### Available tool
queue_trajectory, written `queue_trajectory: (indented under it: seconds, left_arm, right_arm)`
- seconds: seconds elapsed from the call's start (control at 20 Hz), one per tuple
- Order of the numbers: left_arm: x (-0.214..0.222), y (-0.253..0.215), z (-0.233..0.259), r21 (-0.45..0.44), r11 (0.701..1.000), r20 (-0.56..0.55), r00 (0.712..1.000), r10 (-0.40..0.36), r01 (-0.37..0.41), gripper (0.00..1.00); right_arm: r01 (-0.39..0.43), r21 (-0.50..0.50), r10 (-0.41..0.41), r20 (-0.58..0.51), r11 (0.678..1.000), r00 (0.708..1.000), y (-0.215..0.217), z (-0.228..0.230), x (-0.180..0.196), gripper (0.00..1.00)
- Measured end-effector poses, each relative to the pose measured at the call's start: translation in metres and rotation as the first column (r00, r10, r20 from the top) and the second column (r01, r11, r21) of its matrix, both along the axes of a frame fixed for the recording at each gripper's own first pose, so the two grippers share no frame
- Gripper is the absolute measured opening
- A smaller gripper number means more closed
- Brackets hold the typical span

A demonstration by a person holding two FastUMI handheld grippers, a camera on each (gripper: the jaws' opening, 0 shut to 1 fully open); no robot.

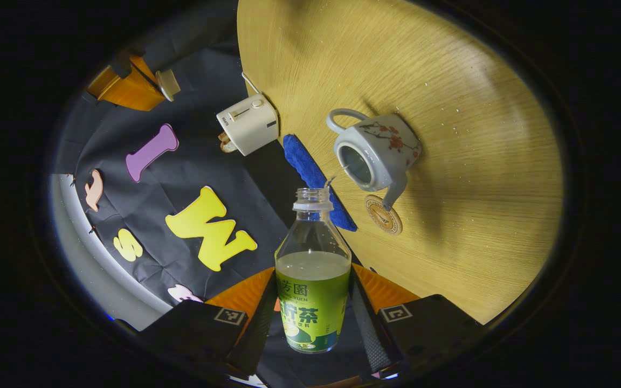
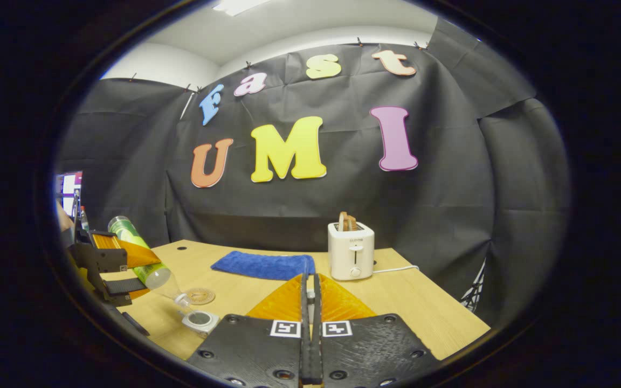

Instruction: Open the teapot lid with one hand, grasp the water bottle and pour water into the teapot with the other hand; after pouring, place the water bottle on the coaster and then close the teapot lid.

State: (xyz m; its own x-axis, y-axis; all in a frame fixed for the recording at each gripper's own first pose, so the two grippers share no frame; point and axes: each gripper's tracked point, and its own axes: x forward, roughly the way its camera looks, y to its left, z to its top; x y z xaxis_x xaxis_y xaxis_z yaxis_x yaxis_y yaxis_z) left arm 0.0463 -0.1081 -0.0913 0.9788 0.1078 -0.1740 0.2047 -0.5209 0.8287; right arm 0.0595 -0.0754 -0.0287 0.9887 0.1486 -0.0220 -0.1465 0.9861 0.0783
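Note:
My left gripper (image 1: 313, 302) is shut on a clear water bottle (image 1: 313, 269) with a green label, uncapped and about half full. The bottle is tipped, its mouth close over the open top of the white flowered teapot (image 1: 375, 153) on the wooden table. In the right gripper view the same tilted bottle (image 2: 140, 253) points its neck down at the teapot (image 2: 200, 319). A round coaster (image 1: 383, 214) lies by the spout. My right gripper (image 2: 310, 293) is shut, held up and away from the pot. In the left gripper view it (image 1: 127, 86) carries the pale teapot lid (image 1: 168, 84).
A blue cloth (image 2: 262, 265) lies at the back of the table (image 2: 423, 307), with a white toaster (image 2: 350, 250) and its cord beside it. The coaster (image 2: 200, 295) sits between the cloth and the teapot. A lit screen (image 2: 68, 188) stands at far left.

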Motion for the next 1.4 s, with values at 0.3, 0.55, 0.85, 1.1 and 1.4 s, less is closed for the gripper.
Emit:
queue_trajectory:
  seconds: [0.3, 0.55, 0.85, 1.1, 1.4]
  left_arm:
    - [0.001, 0.003, 0.000, -0.016, 1.000, 0.014, 1.000, -0.004, 0.004, 0.76]
    - [0.005, -0.002, 0.007, -0.135, 0.990, 0.064, 0.997, -0.037, 0.045, 0.76]
    - [0.013, 0.008, 0.005, -0.448, 0.893, 0.109, 0.994, 0.011, 0.039, 0.75]
    - [0.011, 0.032, 0.013, -0.695, 0.718, 0.149, 0.983, 0.105, 0.028, 0.75]
    - [0.025, 0.059, 0.033, -0.966, 0.248, 0.122, 0.973, 0.197, 0.071, 0.75]
  right_arm:
    - [-0.004, -0.002, 0.004, -0.005, 1.000, 1.000, 0.001, -0.001, 0.000, 0.00]
    - [0.002, 0.001, -0.002, -0.018, 1.000, 1.000, 0.001, -0.001, 0.000, 0.00]
    - [-0.035, -0.006, 0.035, 0.033, 0.999, 0.999, 0.018, 0.018, -0.017, 0.00]
    - [-0.050, -0.015, 0.051, 0.080, 0.999, 0.995, 0.028, 0.036, -0.035, 0.00]
    - [-0.054, -0.016, 0.056, 0.122, 0.998, 0.991, 0.032, 0.051, -0.047, 0.00]
